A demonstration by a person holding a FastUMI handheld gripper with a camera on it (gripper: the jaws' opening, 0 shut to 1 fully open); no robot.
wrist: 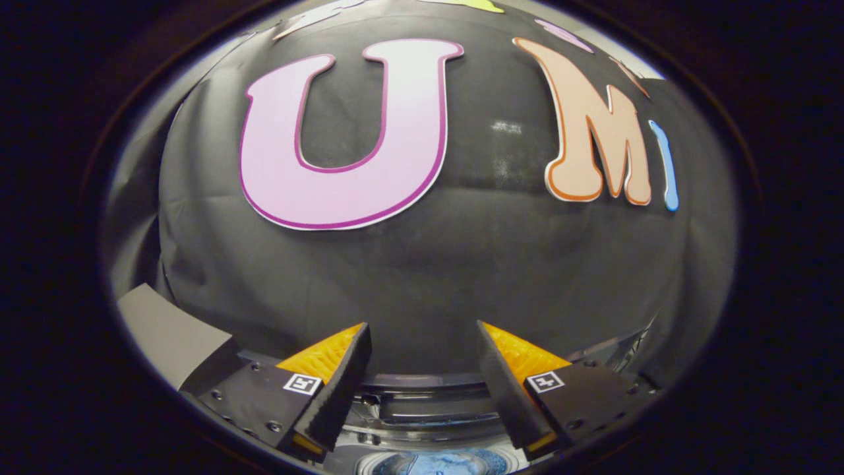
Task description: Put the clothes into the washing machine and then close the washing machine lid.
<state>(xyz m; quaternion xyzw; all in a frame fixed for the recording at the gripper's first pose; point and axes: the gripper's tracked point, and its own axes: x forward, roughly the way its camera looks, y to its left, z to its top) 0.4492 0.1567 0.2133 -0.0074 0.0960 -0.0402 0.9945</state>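
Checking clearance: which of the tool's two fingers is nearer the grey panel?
The left finger, right beside the grey panel; the right finger stands farther off, across the empty gap of the open tool.

The wall (422, 264) across the middle of the frame is matt woven cloth, faintly creased. At the bottom centre, between the parted, empty fingers of the claw (422, 389), the washer (422, 422) rim looks like glossy, smooth plastic or metal, though the view is too poor to be sure. The fingers (343, 382) have rough, ribbed faces. At lower left, a smooth matt panel (168, 333).
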